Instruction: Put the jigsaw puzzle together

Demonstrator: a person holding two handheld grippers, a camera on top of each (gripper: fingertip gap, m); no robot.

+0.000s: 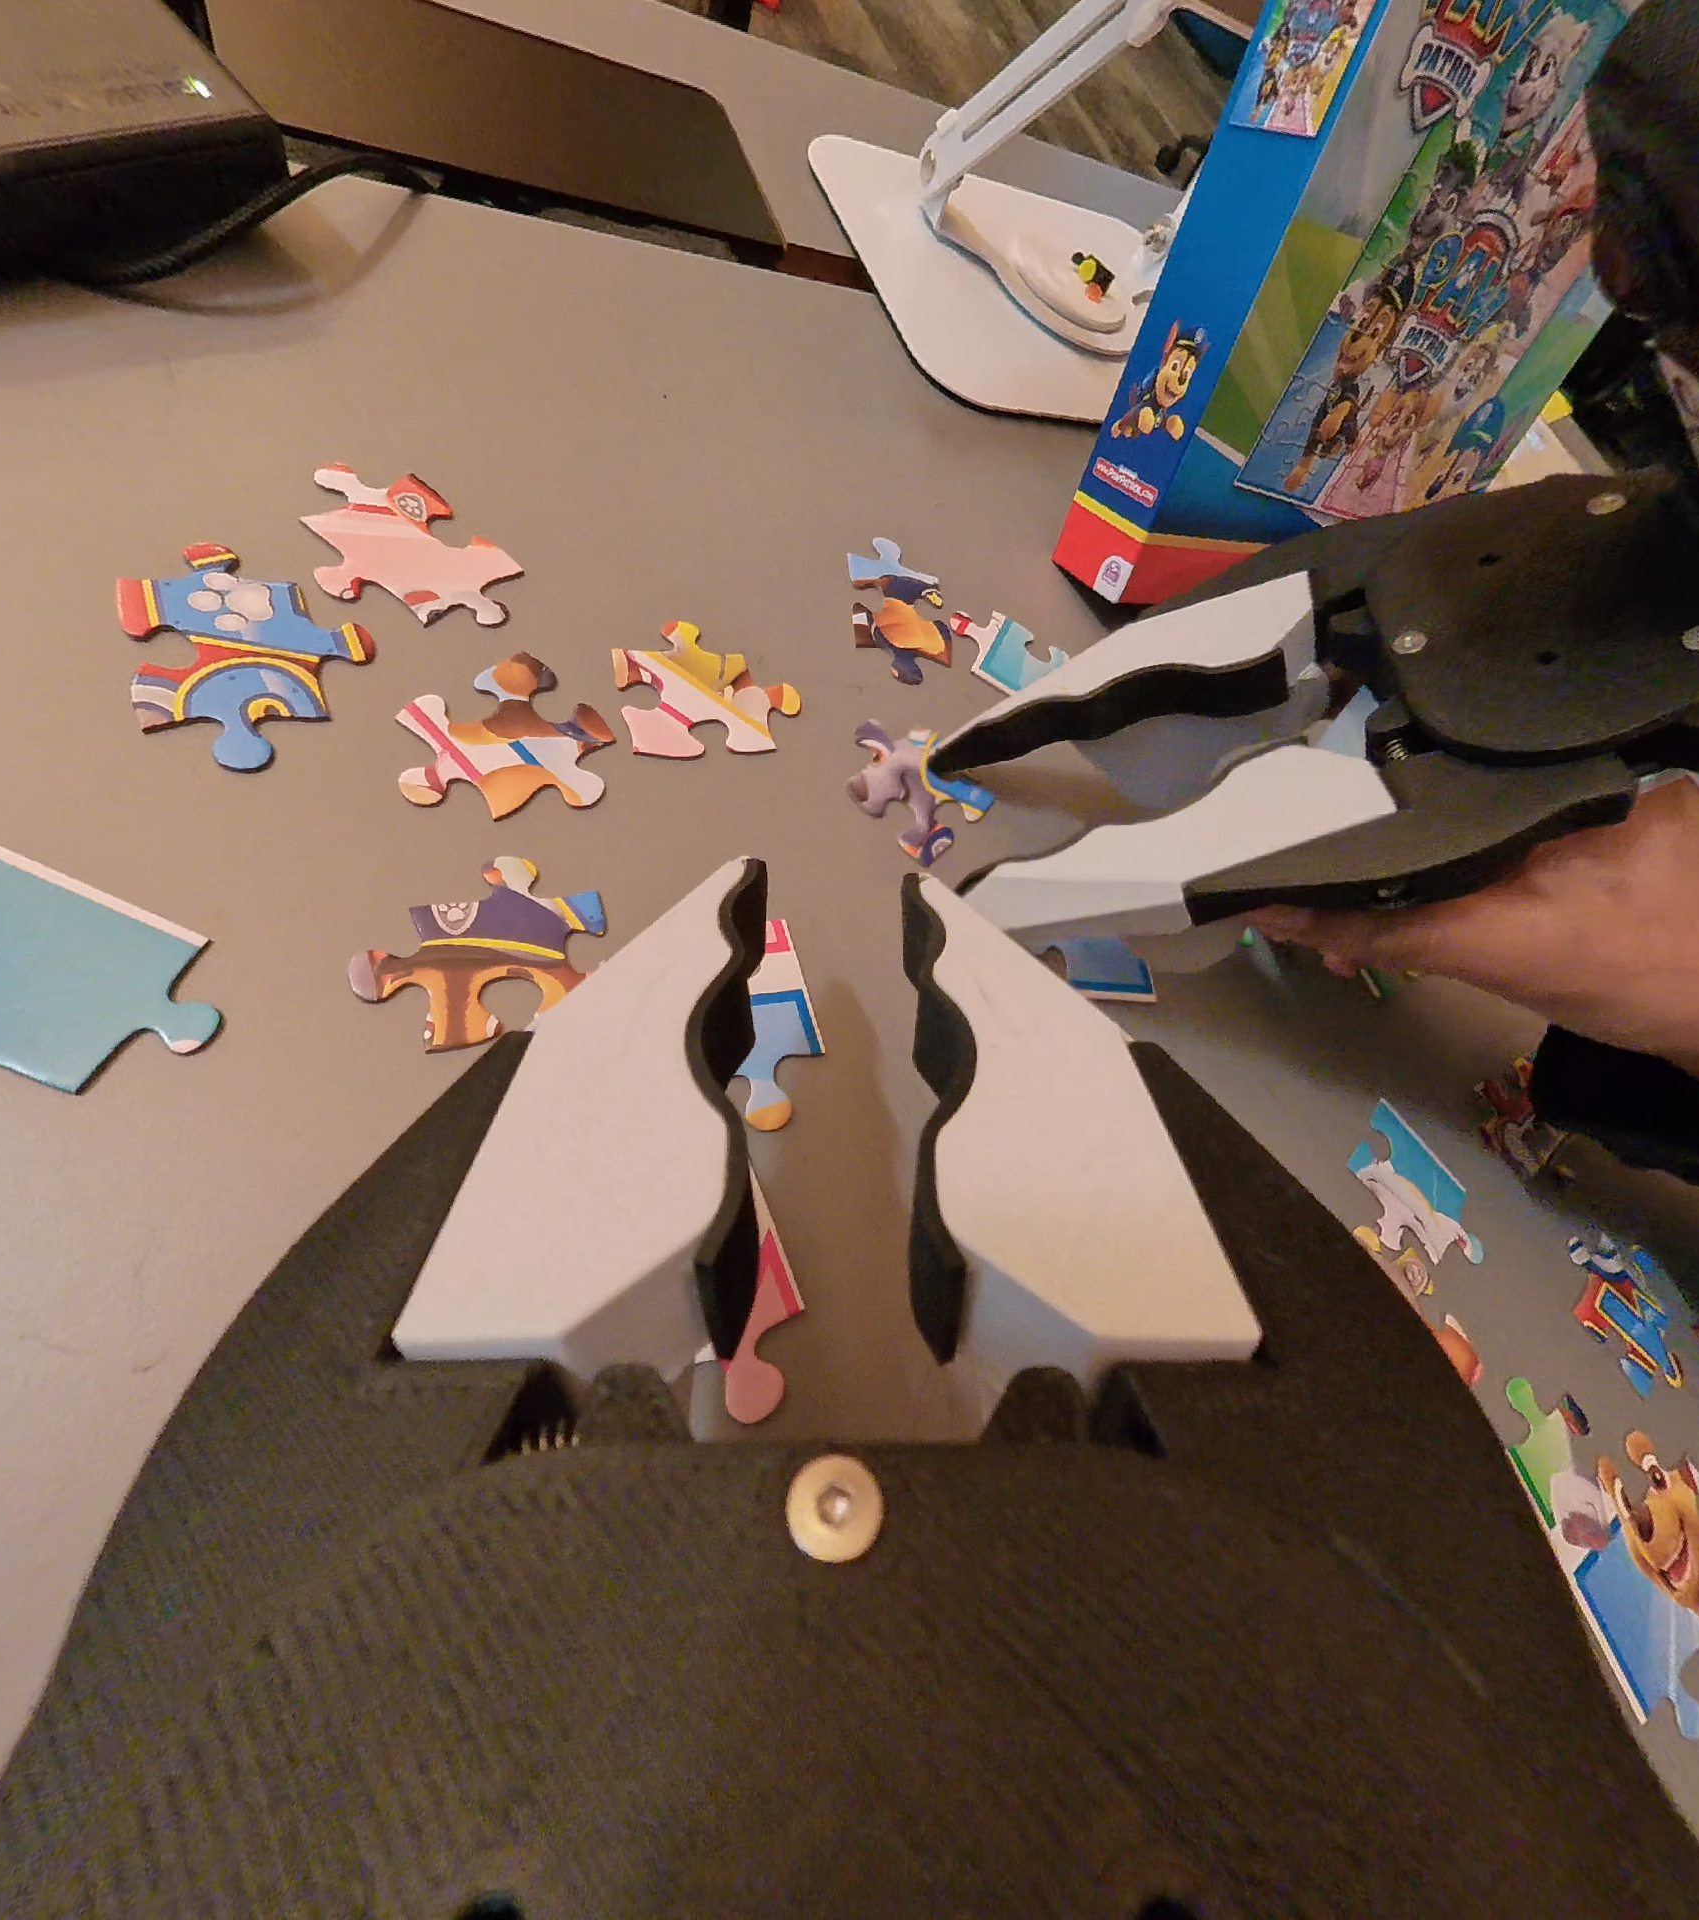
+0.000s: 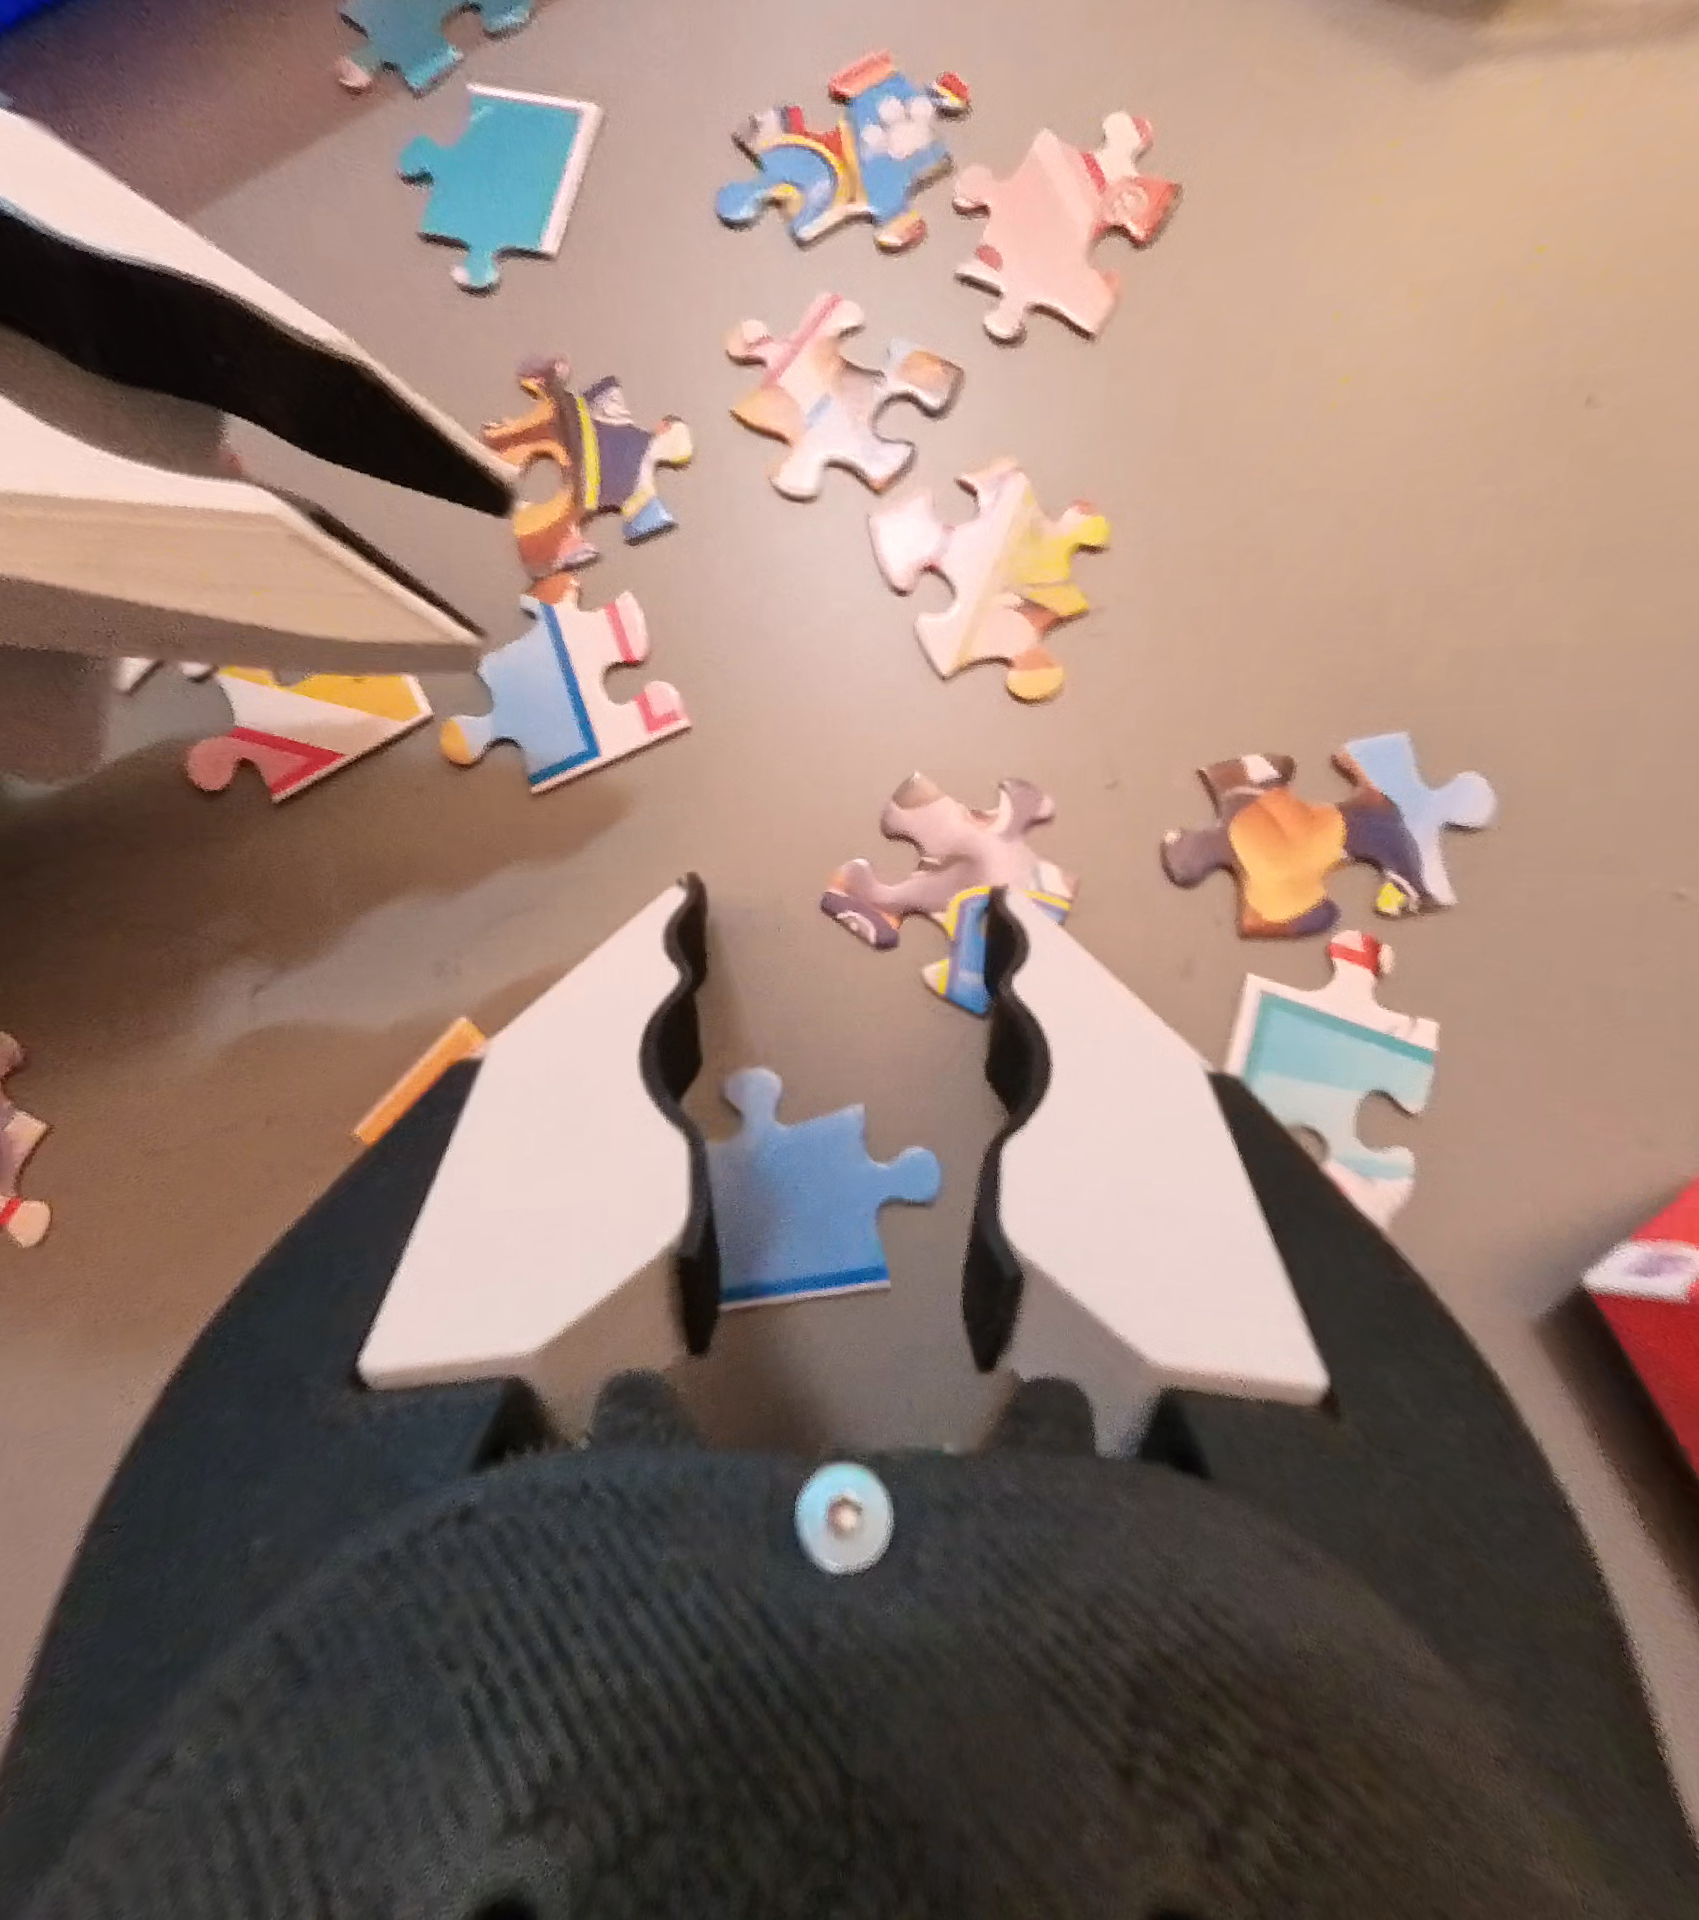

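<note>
Grey pup puzzle piece lies at open right tool's fingertip.

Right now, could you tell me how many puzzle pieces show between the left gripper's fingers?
2: a blue-and-white piece near the fingertips and a pink-and-red piece nearer the base, both on the table and partly hidden by the left finger. Others may be hidden.

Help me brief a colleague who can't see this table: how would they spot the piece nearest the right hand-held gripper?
Start at the upright puzzle box. Before it, the right hand-held gripper, open, reaches over the grey table. At its upper fingertip lies the lilac-grey dog piece, the only pale purple one nearby.
</note>
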